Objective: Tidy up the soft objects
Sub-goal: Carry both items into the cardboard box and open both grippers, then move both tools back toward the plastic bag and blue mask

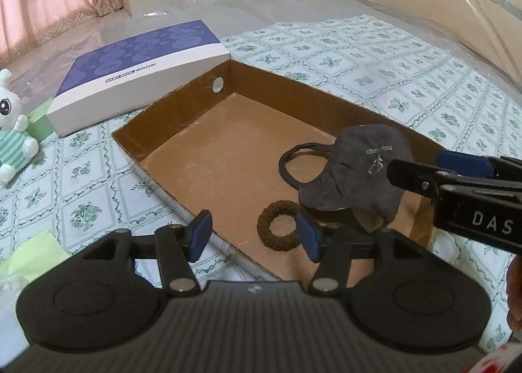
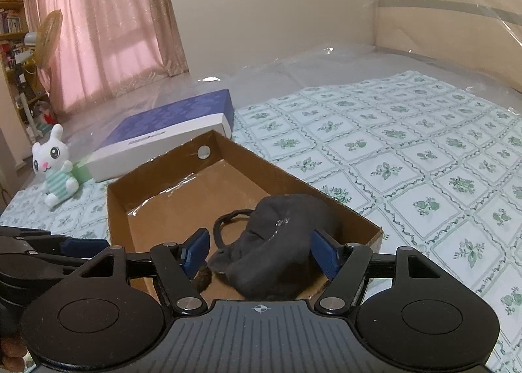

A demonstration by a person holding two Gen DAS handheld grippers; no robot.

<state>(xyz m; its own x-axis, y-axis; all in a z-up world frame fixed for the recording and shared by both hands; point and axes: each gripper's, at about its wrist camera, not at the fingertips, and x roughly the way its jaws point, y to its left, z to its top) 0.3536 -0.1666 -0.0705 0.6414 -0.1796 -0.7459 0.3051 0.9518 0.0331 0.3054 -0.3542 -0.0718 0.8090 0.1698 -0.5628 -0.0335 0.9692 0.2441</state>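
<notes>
A shallow brown cardboard box (image 1: 182, 112) (image 2: 143, 184) lies open on the bed. A dark grey face mask (image 1: 355, 171) (image 2: 277, 242) with a black ear loop lies in its near right corner. A brown hair scrunchie (image 1: 280, 229) lies on the box floor beside it; only its edge shows in the right wrist view (image 2: 204, 278). My left gripper (image 1: 254, 232) is open and empty over the box's near edge, by the scrunchie. My right gripper (image 2: 259, 249) is open, its fingers on either side of the mask; whether they touch it I cannot tell.
A white and blue flat box (image 1: 137, 69) (image 2: 163, 141) lies behind the cardboard box. A white bunny plush (image 1: 9, 131) (image 2: 57, 164) sits at the left beside a green box (image 1: 40, 122). A green paper (image 1: 36, 255) lies near left. Clear plastic sheeting covers the far bed.
</notes>
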